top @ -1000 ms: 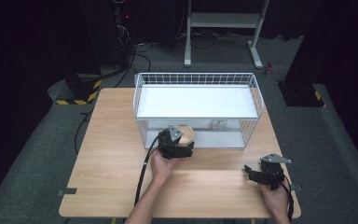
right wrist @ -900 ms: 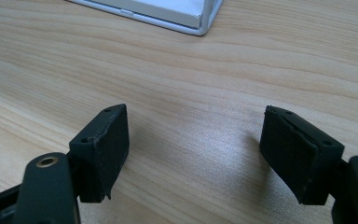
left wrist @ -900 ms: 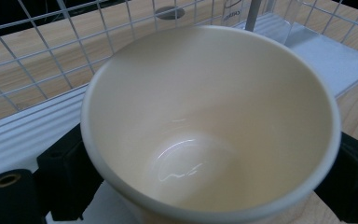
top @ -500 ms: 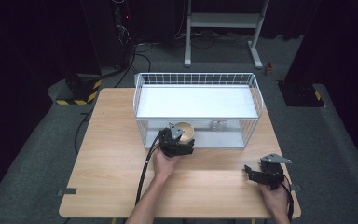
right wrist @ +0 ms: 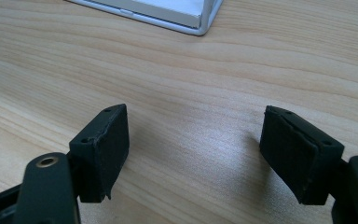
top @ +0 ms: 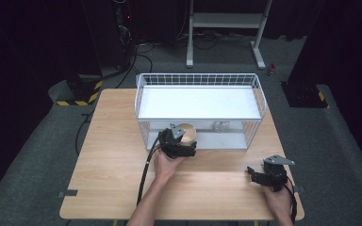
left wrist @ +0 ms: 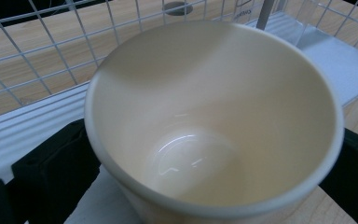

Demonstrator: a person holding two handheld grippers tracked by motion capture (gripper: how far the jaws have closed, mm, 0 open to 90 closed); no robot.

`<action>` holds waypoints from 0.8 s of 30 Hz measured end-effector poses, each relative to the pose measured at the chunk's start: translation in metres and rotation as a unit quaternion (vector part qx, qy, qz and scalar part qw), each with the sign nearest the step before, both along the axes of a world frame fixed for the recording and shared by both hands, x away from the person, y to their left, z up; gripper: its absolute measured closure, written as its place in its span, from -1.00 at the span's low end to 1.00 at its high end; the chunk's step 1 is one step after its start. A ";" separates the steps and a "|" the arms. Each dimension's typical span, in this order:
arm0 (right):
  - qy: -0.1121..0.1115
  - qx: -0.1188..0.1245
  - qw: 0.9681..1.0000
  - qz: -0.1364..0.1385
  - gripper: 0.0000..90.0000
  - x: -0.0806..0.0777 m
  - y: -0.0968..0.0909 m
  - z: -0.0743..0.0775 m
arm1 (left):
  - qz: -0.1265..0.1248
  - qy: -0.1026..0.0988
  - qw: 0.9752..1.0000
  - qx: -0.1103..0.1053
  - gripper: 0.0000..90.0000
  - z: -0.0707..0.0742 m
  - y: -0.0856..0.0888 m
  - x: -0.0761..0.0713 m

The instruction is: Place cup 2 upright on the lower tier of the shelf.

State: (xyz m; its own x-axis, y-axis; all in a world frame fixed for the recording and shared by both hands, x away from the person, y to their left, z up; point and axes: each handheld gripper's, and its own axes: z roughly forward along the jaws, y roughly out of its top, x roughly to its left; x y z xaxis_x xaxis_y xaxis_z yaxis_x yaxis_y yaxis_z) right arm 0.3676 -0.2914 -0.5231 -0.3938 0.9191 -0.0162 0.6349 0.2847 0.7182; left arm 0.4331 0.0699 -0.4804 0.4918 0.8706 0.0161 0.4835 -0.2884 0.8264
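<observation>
A cream cup [left wrist: 214,121] stands upright and empty on the white lower shelf at the front of the wire basket [top: 198,75]. My left gripper [left wrist: 203,156] has a black jaw on each side of the cup. Its jaws have just been opening and stand wide, and the pads no longer seem to press the cup's wall. From above, the cup [top: 187,132] sits just beyond the left gripper [top: 185,138]. My right gripper [right wrist: 196,149] hovers low over the bare wood, open with nothing between its pads. It lies at the table's front right [top: 252,172].
The white wire basket holds a white upper shelf [top: 198,101] and takes up the far half of the wooden table [top: 113,155]. A corner of the white base [right wrist: 200,16] lies ahead of the right gripper. Dark floor, cables and a metal stand [top: 226,19] surround the table.
</observation>
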 end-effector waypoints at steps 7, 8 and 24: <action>0.000 0.000 1.000 0.000 -0.47 0.000 0.000 0.000 | 0.006 0.009 1.000 -0.011 -0.99 0.000 0.008 -0.006; 0.001 0.002 1.000 -0.002 -0.47 0.000 0.000 0.000 | 0.006 0.012 1.000 -0.010 -0.98 0.000 0.009 -0.006; 0.000 0.001 1.000 -0.002 -0.47 0.000 0.000 0.000 | 0.009 0.015 1.000 0.004 -0.64 -0.011 0.008 -0.021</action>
State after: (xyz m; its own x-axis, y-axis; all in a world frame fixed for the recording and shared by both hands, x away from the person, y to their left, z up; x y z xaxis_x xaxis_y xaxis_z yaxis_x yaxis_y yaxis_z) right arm 0.3675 -0.2912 -0.5231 -0.3907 0.9204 -0.0132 0.6366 0.2805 0.7184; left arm 0.4121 0.0775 -0.4910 0.4761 0.8793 0.0084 0.5131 -0.2856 0.8094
